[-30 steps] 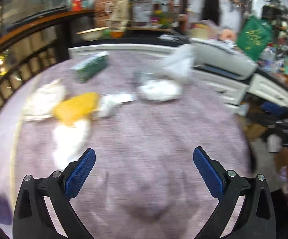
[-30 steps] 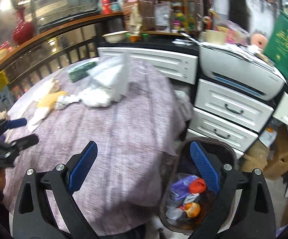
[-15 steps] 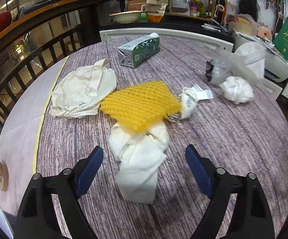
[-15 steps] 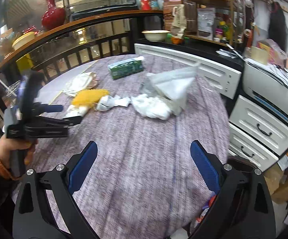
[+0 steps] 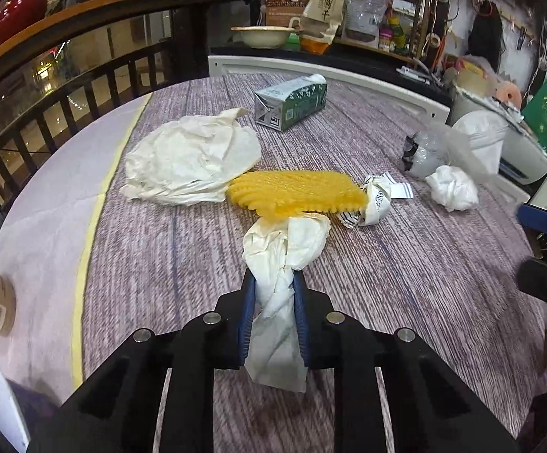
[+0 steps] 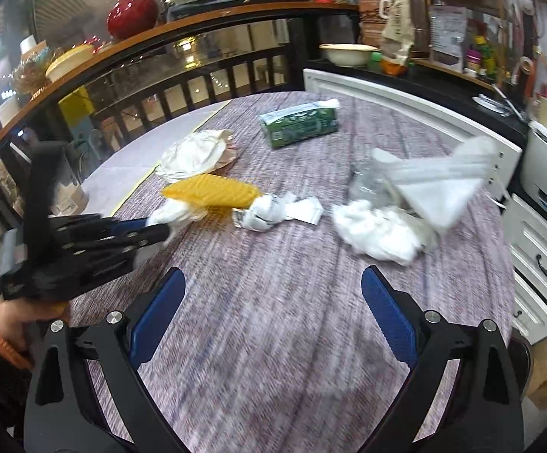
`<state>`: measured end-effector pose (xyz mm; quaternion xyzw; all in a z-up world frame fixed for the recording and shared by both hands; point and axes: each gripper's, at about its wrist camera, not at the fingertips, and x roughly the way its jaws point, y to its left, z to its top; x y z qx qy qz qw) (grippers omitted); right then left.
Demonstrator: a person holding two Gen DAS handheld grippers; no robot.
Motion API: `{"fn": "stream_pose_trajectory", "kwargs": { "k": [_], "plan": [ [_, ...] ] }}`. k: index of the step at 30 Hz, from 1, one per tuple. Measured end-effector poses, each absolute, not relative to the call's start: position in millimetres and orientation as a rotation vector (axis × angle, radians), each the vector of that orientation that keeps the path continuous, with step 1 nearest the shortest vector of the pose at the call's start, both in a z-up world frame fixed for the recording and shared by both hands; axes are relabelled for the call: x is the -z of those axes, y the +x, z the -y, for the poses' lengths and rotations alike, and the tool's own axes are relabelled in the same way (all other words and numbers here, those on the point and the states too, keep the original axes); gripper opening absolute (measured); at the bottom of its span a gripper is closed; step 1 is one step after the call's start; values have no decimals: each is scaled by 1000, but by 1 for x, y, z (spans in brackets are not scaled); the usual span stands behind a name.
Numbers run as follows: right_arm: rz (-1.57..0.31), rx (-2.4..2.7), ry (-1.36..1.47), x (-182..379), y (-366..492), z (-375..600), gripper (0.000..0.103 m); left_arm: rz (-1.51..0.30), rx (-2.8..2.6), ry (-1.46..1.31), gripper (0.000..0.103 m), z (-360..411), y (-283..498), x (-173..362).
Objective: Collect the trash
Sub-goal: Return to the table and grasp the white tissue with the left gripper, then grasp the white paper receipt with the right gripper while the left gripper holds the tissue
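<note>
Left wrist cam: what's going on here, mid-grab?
Yes. A person with a handheld gripper in each hand is clearing trash off a round table. The left gripper is closing on a twisted white paper wrapper, which sits pinched between its blue pads. The right gripper is open over bare tablecloth, holding nothing. The yellow foam net, green carton, crumpled paper bag and white tissue wad lie uncollected.

From my right wrist view the clear bag (image 6: 439, 185) at two o'clock smears with motion blur; the person's hand (image 6: 13, 321) at eight o'clock is cut by the edge; in my left view the foam net (image 5: 296, 192) covers the white wad's (image 5: 285, 249) far end.
</note>
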<state>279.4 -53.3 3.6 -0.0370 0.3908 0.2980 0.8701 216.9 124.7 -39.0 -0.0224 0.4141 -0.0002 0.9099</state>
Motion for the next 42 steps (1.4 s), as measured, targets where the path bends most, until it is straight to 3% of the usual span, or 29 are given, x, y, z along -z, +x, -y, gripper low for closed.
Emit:
{"fn": "stream_pose_trajectory", "kwargs": {
  "k": [12, 18, 21, 22, 42],
  "plan": [
    [-881, -612, -222, 23, 328, -16, 91, -775, -11, -158, 20, -148, 148, 26],
    [-950, -586, -262, 42, 354, -36, 67, -760, 13, -163, 20, -145, 148, 26],
    [-971, -592, -239, 47, 359, -36, 45, -764, 28, -163, 20, -141, 148, 29],
    [-965, -591, -235, 47, 359, -34, 27, -767, 32, -166, 20, -139, 148, 31],
    [-830, -684, -223, 5, 264, 23, 26, -761, 83, -125, 20, -106, 142, 29]
  ]
}}
